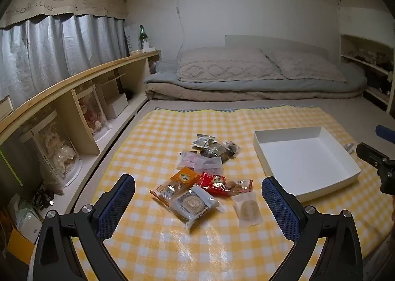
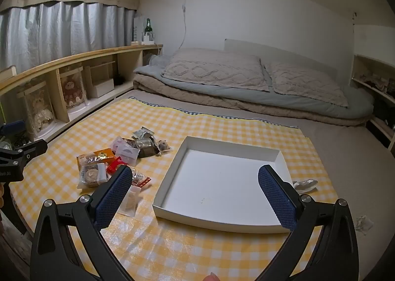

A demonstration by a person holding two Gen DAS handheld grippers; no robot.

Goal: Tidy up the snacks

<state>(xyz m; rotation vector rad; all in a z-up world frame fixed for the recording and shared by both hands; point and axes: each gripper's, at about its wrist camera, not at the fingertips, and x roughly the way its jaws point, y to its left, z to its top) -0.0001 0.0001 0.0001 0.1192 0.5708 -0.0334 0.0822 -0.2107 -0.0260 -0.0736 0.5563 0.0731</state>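
Note:
A loose pile of wrapped snacks lies on the yellow checked mat (image 1: 158, 137): an orange packet (image 1: 185, 177), a red packet (image 1: 214, 183), a grey round-biscuit packet (image 1: 195, 204), a clear cookie packet (image 1: 248, 210), pink packets (image 1: 202, 162) and dark packets (image 1: 214, 149). My left gripper (image 1: 197, 179) hovers open just short of the pile, holding nothing. To the right of the snacks sits an empty white tray (image 2: 222, 182). My right gripper (image 2: 195, 170) hangs open over the tray's near edge, also empty. The snack pile (image 2: 116, 160) shows left of the tray in the right wrist view.
Folded bedding with two pillows (image 2: 217, 71) lies behind the mat. A low wooden shelf (image 1: 81, 78) with boxed dolls runs along the left under grey curtains. A silver wrapper (image 2: 306, 184) and a clear wrapper (image 2: 363, 224) lie right of the tray.

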